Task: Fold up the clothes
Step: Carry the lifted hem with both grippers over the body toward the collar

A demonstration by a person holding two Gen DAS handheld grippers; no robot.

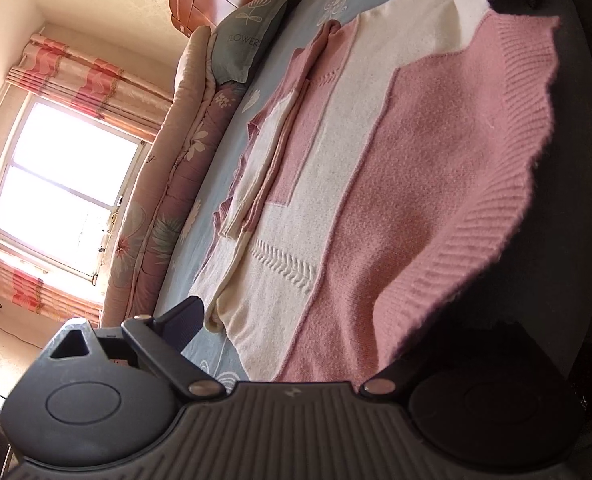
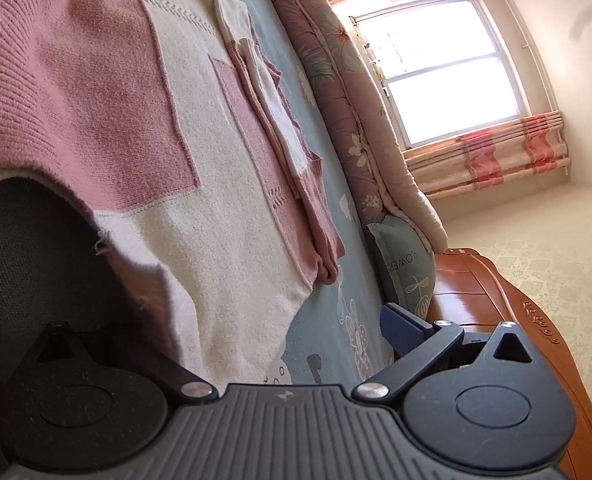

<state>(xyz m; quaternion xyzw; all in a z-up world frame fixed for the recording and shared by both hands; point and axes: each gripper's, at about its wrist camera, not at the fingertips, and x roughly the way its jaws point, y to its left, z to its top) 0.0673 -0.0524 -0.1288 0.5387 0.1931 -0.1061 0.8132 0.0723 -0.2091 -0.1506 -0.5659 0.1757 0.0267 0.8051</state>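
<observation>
Sweater (image 1: 336, 184) in pink and cream lay spread on the blue bedsheet (image 1: 219, 168), sleeves folded in; left gripper (image 1: 296, 320) and right gripper (image 2: 275, 308) each stood wide apart over it; whether they clamped the hem I cannot tell.

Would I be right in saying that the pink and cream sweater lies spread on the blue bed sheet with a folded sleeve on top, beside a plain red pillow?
Nearly: the pillow is grey-green with a flower print, not plain red, as the left wrist view shows. The sweater does lie spread on the blue sheet, a folded sleeve on top.
</observation>
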